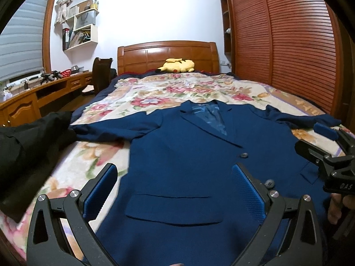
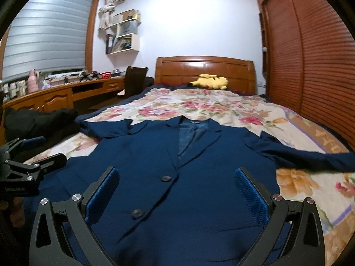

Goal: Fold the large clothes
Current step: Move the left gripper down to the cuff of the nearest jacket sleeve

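While the navy jacket [image 1: 188,155] is lying face up and buttoned on the flowered bedspread [image 1: 155,93], collar toward the headboard [image 1: 167,55] and sleeves spread to either side, the person is holding both tools over its lower hem. It looks laid out this way so that the whole shape is flat and ready for a first fold, which has not begun, as far as I can judge.

Hovering above the pocket flap, the left gripper [image 1: 175,192] is standing wide, with nothing between its blue pads [image 1: 101,190]. Over the two front buttons, the right gripper [image 2: 177,195] is likewise gaping wide and carrying nothing. Neither seems to be touching the cloth, though the hem itself is hidden beneath the tools.

From the left wrist view I am seeing the pocket flap, the jacket's short-looking sleeve running toward a black garment [image 1: 28,150] at the bed's edge, and the other tool at the far right with fingertips of a hand beneath it. Looking from the right wrist view, I am getting instead the opposite sleeve stretching across the bedspread toward the wardrobe doors [image 2: 310,55], plus both buttons in line. A yellow plush toy [image 1: 177,65] is resting by the headboard, well apart from the work.
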The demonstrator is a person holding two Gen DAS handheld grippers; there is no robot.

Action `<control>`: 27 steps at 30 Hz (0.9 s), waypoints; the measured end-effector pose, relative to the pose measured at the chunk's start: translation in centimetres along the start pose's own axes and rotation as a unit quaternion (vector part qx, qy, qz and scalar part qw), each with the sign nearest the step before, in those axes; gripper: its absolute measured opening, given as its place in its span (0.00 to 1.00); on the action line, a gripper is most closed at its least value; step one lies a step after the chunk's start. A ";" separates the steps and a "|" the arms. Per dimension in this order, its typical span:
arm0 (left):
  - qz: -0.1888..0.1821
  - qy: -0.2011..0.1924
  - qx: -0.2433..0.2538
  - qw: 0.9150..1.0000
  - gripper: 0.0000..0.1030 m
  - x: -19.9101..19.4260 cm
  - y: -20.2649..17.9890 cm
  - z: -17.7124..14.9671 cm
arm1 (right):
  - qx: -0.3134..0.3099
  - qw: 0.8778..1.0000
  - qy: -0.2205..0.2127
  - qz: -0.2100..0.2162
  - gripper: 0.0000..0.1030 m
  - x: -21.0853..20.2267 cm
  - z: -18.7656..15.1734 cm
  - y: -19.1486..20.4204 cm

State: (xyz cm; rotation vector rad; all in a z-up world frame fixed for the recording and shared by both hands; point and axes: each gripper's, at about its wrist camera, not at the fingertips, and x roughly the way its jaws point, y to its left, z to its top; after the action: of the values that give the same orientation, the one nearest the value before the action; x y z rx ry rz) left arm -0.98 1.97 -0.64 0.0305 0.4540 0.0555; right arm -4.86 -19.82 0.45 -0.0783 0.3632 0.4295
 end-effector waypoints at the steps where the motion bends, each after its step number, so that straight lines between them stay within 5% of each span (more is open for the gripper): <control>1: 0.001 0.002 0.000 1.000 1.00 0.0 0.3 0.0 | -0.005 1.000 0.001 0.004 1.00 0.1 0.2 0.2; 27: 0.044 0.067 -0.007 0.997 1.00 3.0 10.3 1.3 | -0.064 0.997 -0.018 0.050 0.99 4.3 3.3 2.2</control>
State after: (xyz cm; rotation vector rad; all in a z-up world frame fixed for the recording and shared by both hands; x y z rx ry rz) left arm 1.78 12.36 -0.37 0.0326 0.5862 0.1489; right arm -1.10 -15.61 2.03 -0.1778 0.3052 0.5527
